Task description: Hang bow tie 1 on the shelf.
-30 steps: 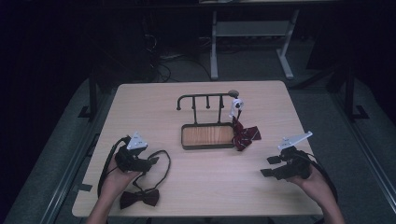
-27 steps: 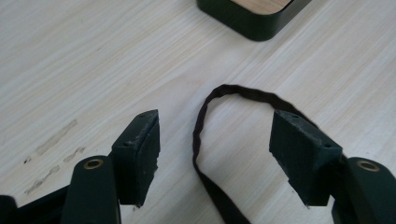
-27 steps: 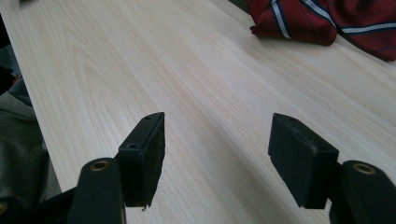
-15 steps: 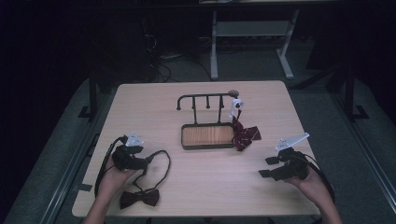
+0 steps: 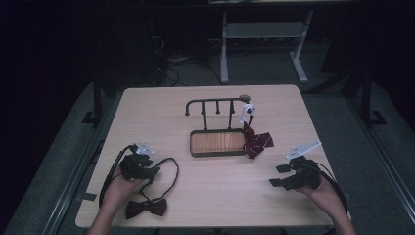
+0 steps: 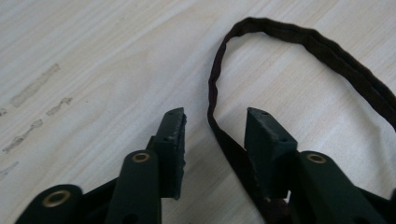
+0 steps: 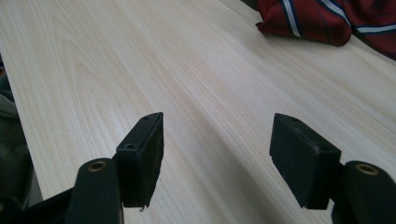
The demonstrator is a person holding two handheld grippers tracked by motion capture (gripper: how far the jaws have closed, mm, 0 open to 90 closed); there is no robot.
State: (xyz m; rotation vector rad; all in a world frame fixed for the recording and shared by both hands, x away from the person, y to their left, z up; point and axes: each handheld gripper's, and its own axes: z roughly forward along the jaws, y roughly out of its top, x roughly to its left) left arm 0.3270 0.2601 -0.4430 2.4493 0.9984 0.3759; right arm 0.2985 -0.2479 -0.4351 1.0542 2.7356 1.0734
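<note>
The light wooden bench (image 5: 205, 196) carries everything, with dark floor around it. Near its middle, toward the far edge, stands a black metal rack (image 5: 215, 104) of upright pegs rising from the back of a shallow tray with a wooden floor (image 5: 218, 143). Against the tray's right end lies a crumpled dark red striped bow tie (image 5: 255, 142), touching the tray wall; a small white tag or clip (image 5: 248, 111) hangs from the rack's right end just above it. In the right gripper view the same red cloth with white stripes (image 7: 327, 18) lies at the top right, well apart from the jaws.

Near the bench's front left corner lies a dark bow tie (image 5: 145, 207), its thin neck strap (image 5: 170, 169) looping away toward the middle of the bench. The left tool (image 5: 139, 166) sits at that loop, held in the person's left hand. In the left gripper view the left tool (image 6: 212, 126) stands open, the strap (image 6: 219, 93) running up between the jaws and curving away to the right, close against the right jaw.

The right tool (image 5: 281, 175), near the front right corner, rests low over bare wood with its jaws spread wide, gripping nothing.
</note>
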